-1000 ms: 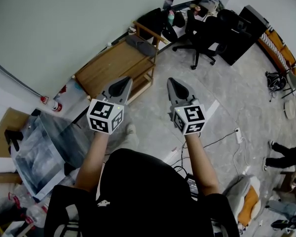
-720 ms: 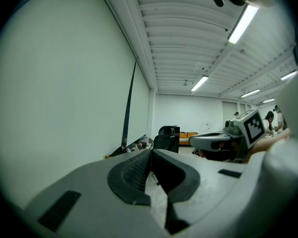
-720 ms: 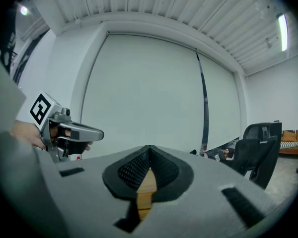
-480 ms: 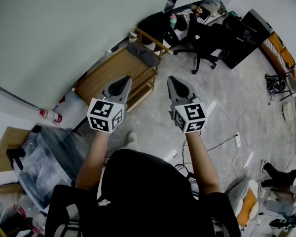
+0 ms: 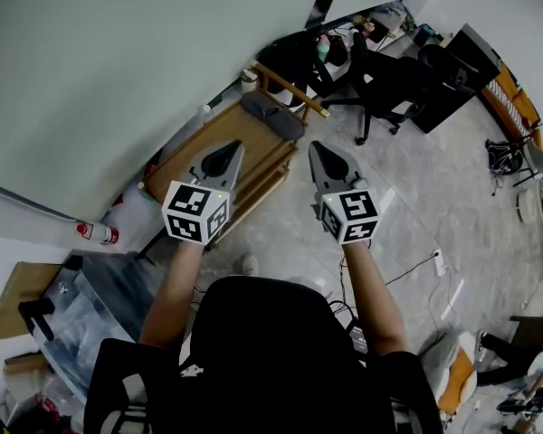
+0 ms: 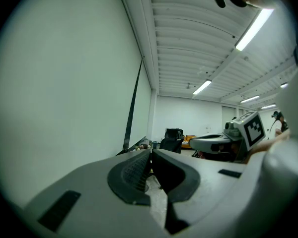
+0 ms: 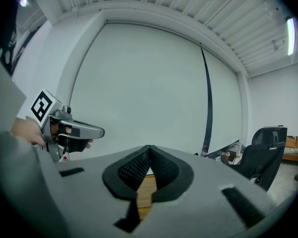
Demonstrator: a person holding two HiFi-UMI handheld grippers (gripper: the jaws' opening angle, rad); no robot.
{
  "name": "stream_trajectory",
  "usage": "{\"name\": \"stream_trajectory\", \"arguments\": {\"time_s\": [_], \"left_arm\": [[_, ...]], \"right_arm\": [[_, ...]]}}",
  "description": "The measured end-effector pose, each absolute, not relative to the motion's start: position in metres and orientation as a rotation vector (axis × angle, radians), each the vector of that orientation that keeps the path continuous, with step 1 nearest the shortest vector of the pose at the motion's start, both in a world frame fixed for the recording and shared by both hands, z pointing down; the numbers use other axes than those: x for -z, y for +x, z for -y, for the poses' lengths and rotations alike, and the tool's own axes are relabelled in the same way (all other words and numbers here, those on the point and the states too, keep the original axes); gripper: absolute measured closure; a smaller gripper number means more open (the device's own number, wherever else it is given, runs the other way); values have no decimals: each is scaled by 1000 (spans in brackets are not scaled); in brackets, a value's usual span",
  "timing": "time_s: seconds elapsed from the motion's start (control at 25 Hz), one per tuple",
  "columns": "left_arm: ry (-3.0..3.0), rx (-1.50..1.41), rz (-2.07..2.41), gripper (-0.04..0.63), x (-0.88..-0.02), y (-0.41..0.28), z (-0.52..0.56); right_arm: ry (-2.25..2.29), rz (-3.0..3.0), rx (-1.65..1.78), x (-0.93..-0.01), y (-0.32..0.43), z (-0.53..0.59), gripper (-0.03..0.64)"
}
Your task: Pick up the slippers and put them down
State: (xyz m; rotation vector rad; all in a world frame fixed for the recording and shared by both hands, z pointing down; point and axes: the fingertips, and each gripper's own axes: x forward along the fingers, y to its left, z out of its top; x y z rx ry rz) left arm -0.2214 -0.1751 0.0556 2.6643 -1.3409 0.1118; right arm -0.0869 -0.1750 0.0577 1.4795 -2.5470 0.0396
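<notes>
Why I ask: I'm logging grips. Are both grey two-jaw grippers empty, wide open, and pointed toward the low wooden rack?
Not open. The left grey two-jaw gripper and the right grey two-jaw gripper are both shut, pads together, as each gripper view shows. They are empty and pointed toward the low wooden rack.

No legible text; only square markers on left hand-held gripper (image 5: 233, 147), right hand-held gripper (image 5: 314, 148) cubes.
</notes>
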Motion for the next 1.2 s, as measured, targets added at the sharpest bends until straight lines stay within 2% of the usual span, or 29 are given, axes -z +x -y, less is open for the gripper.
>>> {"name": "stream_trajectory", "arguments": {"time_s": [0.76,1.2], "left_arm": [[2630,-134,1289,584,-89,-220,248],[2568,-210,1291,584,-120,-188,323]], "right_arm": [[1448,2525,-28,-77,-92,256,627],[1387,2518,-144,-114,-59,331,627]]}}
